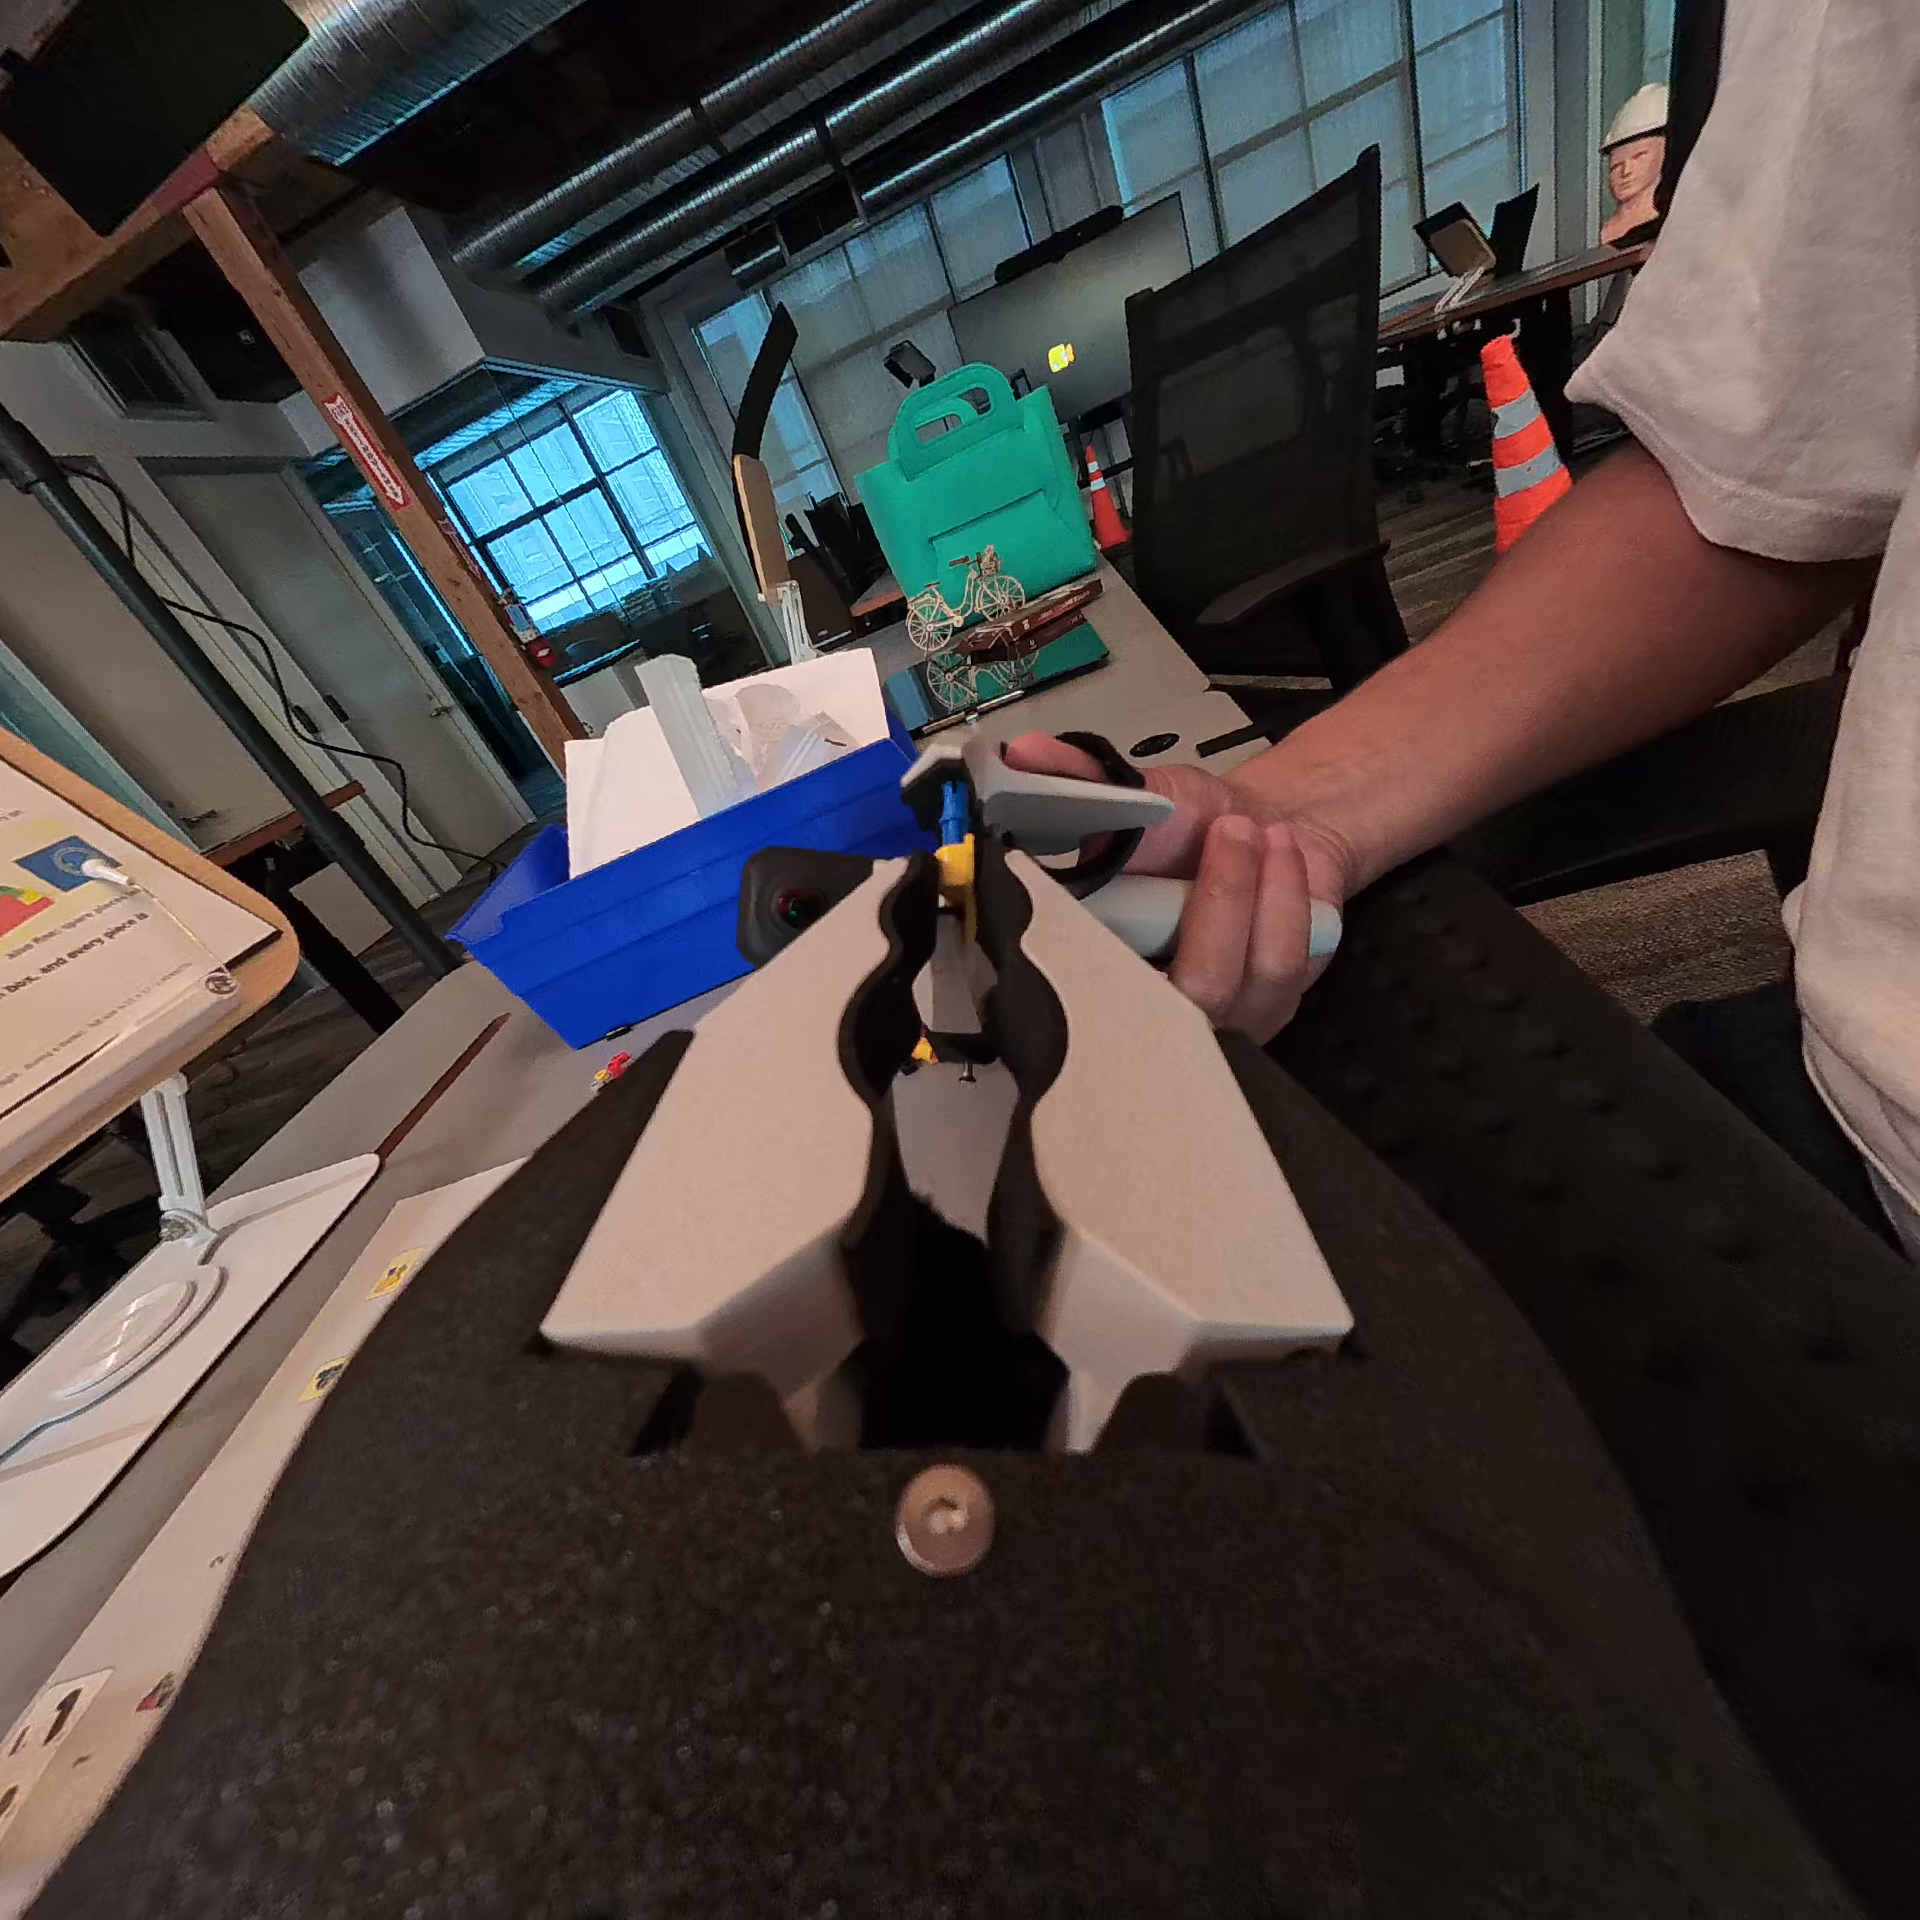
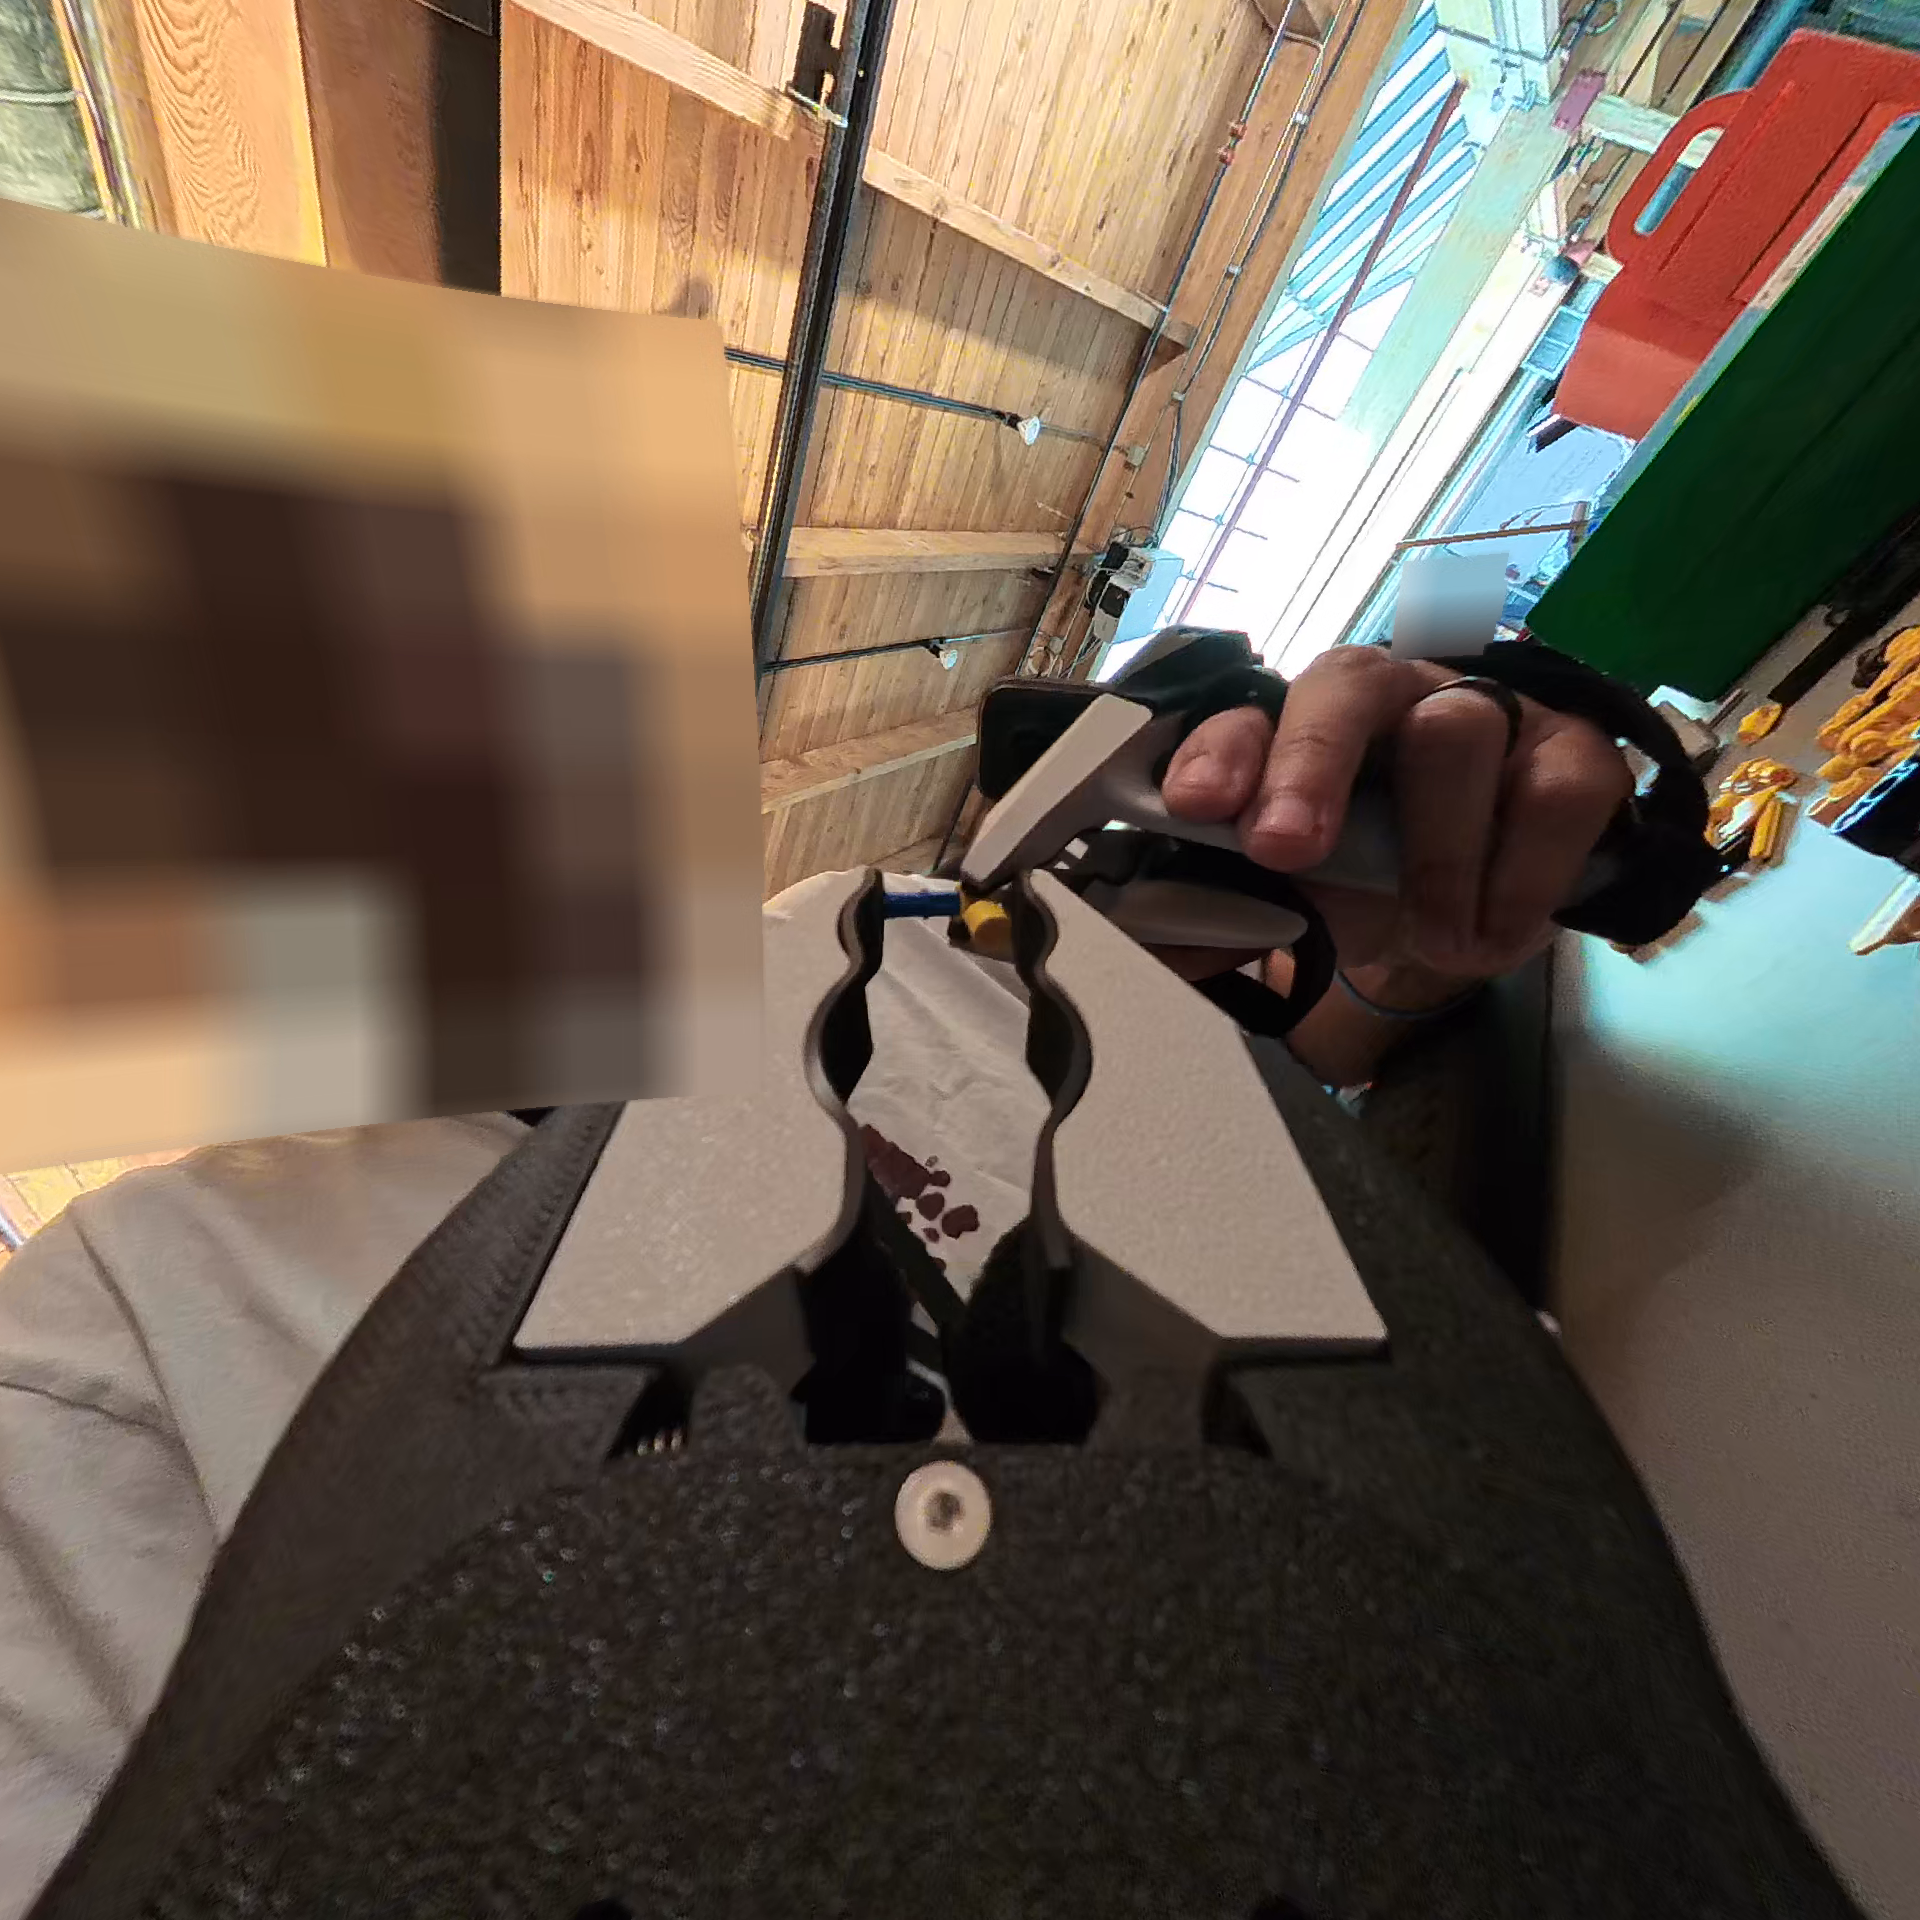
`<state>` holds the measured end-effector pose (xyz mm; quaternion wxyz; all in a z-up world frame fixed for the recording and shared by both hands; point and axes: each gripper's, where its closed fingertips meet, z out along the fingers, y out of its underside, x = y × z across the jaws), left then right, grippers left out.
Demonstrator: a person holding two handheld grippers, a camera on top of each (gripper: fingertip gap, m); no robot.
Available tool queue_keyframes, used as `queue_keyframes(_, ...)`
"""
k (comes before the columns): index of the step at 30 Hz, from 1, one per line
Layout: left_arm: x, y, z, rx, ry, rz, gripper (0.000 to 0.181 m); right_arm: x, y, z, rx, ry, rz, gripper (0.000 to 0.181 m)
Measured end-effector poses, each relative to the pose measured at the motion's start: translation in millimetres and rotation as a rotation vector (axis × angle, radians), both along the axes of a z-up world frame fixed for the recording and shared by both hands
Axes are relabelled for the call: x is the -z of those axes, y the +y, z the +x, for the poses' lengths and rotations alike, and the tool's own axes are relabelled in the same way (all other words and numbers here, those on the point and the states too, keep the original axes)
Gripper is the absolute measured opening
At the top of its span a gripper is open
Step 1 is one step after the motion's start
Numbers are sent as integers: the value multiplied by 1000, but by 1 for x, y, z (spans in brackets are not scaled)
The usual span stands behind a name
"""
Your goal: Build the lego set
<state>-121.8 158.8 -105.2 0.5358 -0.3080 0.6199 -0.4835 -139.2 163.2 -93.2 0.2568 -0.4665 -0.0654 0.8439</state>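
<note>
Your left gripper is closed on a yellow lego piece, held up in the air above the table. Your right gripper has its fingers somewhat apart, with a blue pin spanning between the tips and meeting the yellow piece. A blue bin sits behind, near the table's left edge.

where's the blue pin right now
In the left wrist view the blue pin is in the air at the left claw's tip, above the yellow piece, before the blue bin.
</note>
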Motion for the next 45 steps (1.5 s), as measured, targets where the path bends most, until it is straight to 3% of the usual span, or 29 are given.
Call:
queue_keyframes(1, 0, 0, 0, 2, 1, -1, 6, 0, -1, 0, 3, -2, 7, 23)
queue_keyframes(23, -2, -8, -4, 12, 28, 62, 6, -2, -9, -4, 17, -51, 94, 20)
queue_keyframes(28, 3, -4, -3, -11, 59, 85, 6, 3, -4, -3, -5, -49, 32, 20)
queue_keyframes(30, 5, 2, -2, -15, 88, 25, 6, 4, 2, -1, 31, -70, 34, 21)
queue_keyframes(34, 4, 29, 3, -66, 121, -217, 6, 9, 24, 15, 328, -358, 220, 48)
queue_keyframes(37, 16, 48, 8, -76, 221, -528, 7, 37, 45, 28, 656, -945, 540, 48)
queue_keyframes(39, 25, 54, 11, -58, 278, -699, 7, 34, 50, 32, 816, -1224, 748, 42)
queue_keyframes(42, 25, 52, 11, 22, 296, -890, 6, 43, 58, 33, 907, -1602, 990, 41)
queue_keyframes(45, 28, 49, 12, 51, 323, -944, 6, 44, 62, 26, 936, -1681, 1082, 39)
